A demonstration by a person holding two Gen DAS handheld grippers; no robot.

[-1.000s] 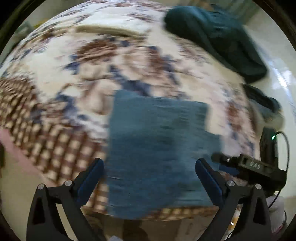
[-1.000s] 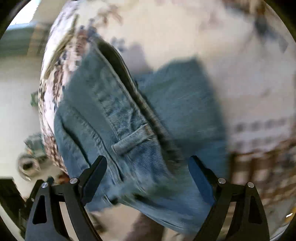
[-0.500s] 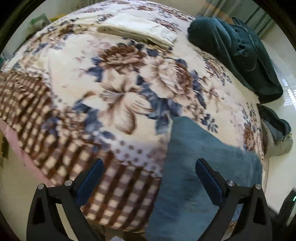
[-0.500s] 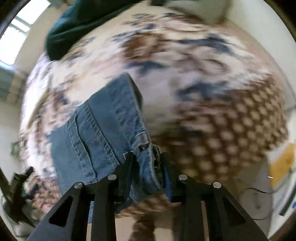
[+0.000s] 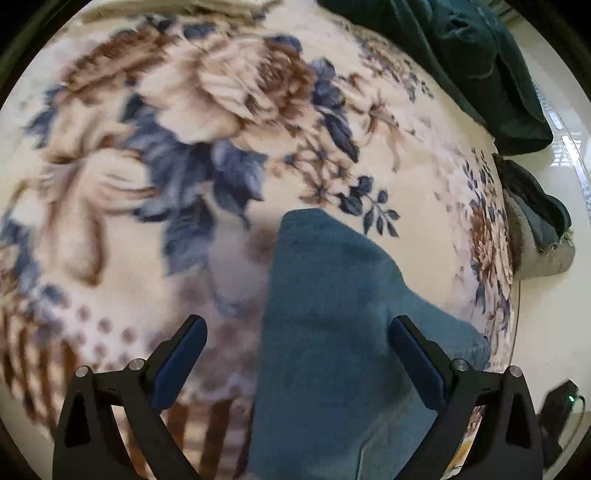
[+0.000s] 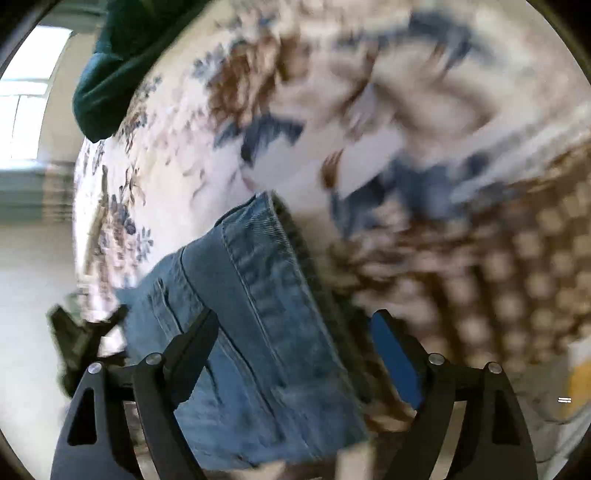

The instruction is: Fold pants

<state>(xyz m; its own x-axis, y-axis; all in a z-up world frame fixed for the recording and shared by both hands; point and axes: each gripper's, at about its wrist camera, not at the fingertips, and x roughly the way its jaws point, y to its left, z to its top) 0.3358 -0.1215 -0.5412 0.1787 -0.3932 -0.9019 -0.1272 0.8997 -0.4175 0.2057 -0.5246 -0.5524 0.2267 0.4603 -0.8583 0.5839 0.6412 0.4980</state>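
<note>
Our right gripper [image 6: 295, 332] just reopened, jaws wide and gripping nothing, folded jeans [image 6: 258, 332] lying between them on the floral blanket [image 6: 406, 110], our left gripper [image 5: 295, 350] spread open over the jeans' far end, dark green garment [image 5: 461, 55] at the blanket's far edge

Jeans [image 5: 332, 332]: one pair, blue denim, folded, lying on the blanket.
Blanket [image 5: 221, 110]: one, cream with brown and blue flowers and a brown checked border.
Green garment [image 5: 480, 66]: one dark heap at the bed's far edge.
Grey-and-dark bundle [image 5: 539, 236]: one, at the bed's side (kind of cloth cannot be told).
Pale folded cloth [image 5: 229, 7]: one, at the top edge.
Grippers: two, the left gripper [image 5: 295, 343] and the right gripper [image 6: 295, 336], each with two fingers, four fingers in all.
</note>
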